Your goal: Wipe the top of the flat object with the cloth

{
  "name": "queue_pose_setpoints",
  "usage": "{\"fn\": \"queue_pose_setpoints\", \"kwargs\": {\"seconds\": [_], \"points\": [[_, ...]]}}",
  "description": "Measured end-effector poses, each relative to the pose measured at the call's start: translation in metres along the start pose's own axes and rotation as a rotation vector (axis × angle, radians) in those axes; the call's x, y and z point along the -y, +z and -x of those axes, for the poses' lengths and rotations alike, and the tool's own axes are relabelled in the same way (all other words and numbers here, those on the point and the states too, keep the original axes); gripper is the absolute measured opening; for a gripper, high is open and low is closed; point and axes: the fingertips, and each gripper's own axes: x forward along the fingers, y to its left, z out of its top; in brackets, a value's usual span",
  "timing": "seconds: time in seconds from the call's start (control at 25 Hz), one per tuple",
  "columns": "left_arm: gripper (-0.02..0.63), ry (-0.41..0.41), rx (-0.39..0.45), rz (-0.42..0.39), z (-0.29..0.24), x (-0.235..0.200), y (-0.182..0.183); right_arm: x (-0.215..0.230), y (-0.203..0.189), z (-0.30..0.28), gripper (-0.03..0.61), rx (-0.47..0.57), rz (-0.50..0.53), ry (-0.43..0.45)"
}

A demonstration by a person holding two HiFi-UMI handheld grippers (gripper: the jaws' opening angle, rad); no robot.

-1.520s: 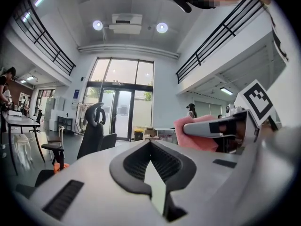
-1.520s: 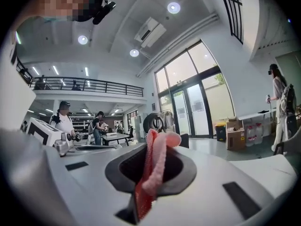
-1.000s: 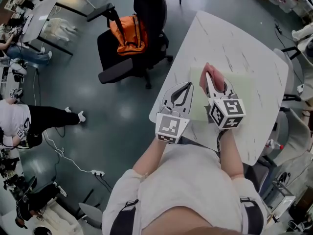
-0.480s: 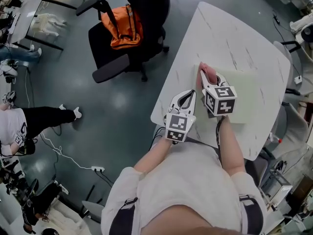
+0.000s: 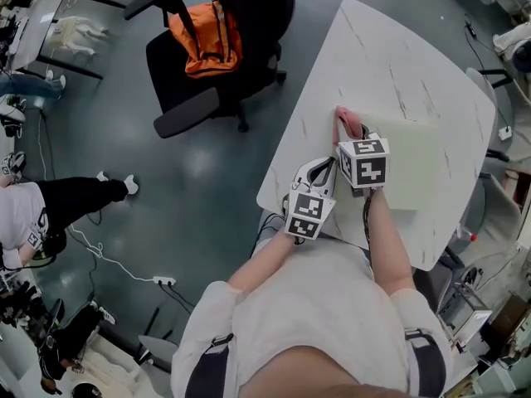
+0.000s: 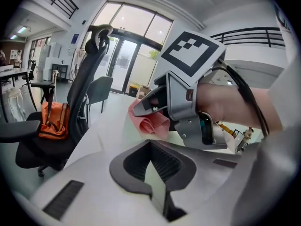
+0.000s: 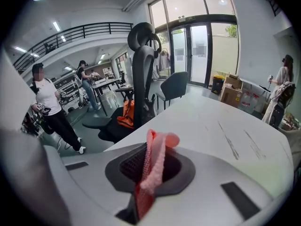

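The person (image 5: 319, 330) is wearing a white shirt (image 5: 274, 305) with dark side straps (image 5: 213, 363), and the pale grey left tongs (image 5: 325, 163) and right tongs (image 5: 345, 131) are bearing black-and-white square-marker cubes (image 5: 362, 161).

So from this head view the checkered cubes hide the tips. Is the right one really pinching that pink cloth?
Observer: Yes. In the right gripper view, the right gripper has its jaws shut on the pink cloth, and a fold of it pokes out past the tips.
Visitor: And the left one, is it holding anything?
Observer: No. The left gripper view shows the left gripper with its jaws closed at the tips and nothing between them. Only the pale green sheet shows through the slit behind them.
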Motion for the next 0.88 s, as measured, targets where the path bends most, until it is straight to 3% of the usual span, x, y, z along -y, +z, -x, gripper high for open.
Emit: {"fn": "queue_pose_setpoints", "kwargs": {"seconds": [0.48, 0.88], "points": [[0.014, 0.035, -0.021, -0.024, -0.004, 0.004, 0.0, 0.015, -0.006, 0.006, 0.032, -0.005, 0.009, 0.003], [0.014, 0.077, -0.017, -0.017, -0.004, 0.004, 0.002, 0.056, -0.02, 0.024, 0.032, -0.002, -0.026, -0.034]]}}
